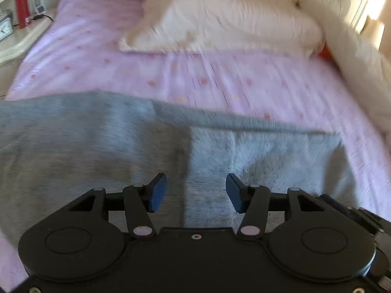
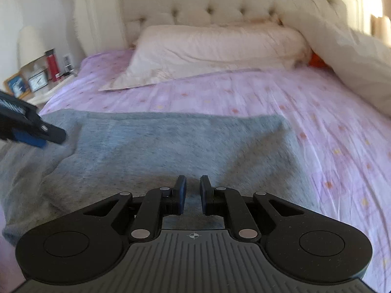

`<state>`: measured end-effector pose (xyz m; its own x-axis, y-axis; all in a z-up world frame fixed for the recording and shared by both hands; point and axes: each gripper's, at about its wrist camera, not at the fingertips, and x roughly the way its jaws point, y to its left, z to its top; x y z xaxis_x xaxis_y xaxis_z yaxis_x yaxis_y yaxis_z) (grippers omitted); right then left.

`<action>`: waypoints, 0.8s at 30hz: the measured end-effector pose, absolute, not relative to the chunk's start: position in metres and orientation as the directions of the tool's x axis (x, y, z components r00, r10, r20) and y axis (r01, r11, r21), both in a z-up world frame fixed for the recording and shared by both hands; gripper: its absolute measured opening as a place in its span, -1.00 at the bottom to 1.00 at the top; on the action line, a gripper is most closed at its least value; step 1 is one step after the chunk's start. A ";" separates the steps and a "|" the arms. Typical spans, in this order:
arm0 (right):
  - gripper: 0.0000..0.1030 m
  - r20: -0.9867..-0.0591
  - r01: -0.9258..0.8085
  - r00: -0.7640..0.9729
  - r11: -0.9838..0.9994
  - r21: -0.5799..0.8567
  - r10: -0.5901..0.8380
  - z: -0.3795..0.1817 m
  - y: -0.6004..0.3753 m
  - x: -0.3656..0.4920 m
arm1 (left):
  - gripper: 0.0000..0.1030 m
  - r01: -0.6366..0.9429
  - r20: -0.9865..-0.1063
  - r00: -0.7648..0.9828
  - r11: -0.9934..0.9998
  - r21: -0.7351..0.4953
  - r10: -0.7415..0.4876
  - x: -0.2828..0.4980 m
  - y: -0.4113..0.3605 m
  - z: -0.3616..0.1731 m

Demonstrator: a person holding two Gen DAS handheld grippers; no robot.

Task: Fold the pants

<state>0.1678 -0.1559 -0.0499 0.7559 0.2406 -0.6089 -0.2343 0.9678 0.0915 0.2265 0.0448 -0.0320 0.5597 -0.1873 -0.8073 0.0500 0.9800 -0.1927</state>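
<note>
Left wrist: your left gripper (image 1: 196, 193) hung spread, empty, over pants (image 1: 97, 146); right gripper (image 2: 193, 194) nearly closed, grip unclear. Next: re-pinch the 9 o'clock edge.

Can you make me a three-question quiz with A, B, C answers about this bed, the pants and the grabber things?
1. Where do the grey pants lie?
A. on the purple bedsheet
B. on the nightstand
C. on the pillow

2. What colour is the bottle on the nightstand?
A. green
B. red
C. yellow

3. How does the left gripper stand?
A. clamped on the pillow
B. gripping a bottle
C. open, nothing between its pads

Answers:
1 A: the pants spread flat across the near part of the sheet, well short of the pillow.
2 B: a red bottle stands beside the clock.
3 C: its blue pads stand wide apart above the fabric.
</note>
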 end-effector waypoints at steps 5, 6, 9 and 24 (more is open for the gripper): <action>-0.77 -0.589 -0.367 0.739 0.929 0.057 0.328 -0.038 -0.118 0.152 | 0.16 -0.017 -0.807 0.571 0.980 -0.196 -0.152 0.211 0.103 -0.013; -0.77 -0.590 -0.389 0.729 0.919 0.060 0.347 -0.037 -0.108 0.151 | 0.17 -0.036 -0.812 0.566 0.980 -0.197 -0.142 0.208 0.117 -0.012; -0.76 -0.594 -0.423 0.711 0.904 0.068 0.377 -0.034 -0.086 0.150 | 0.21 -0.072 -0.830 0.540 0.975 -0.212 -0.140 0.205 0.158 -0.012; -0.74 -0.681 -0.364 0.655 0.926 0.094 0.327 -0.052 -0.049 0.158 | 0.36 -0.188 -0.881 0.430 0.935 -0.300 -0.197 0.190 0.265 -0.073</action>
<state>0.1580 -0.0491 -0.0518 0.6554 0.3270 -0.6809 -0.3645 0.9264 0.0941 0.1896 0.2646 -0.0732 0.4297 -0.1967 -0.8813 -0.1881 0.9351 -0.3005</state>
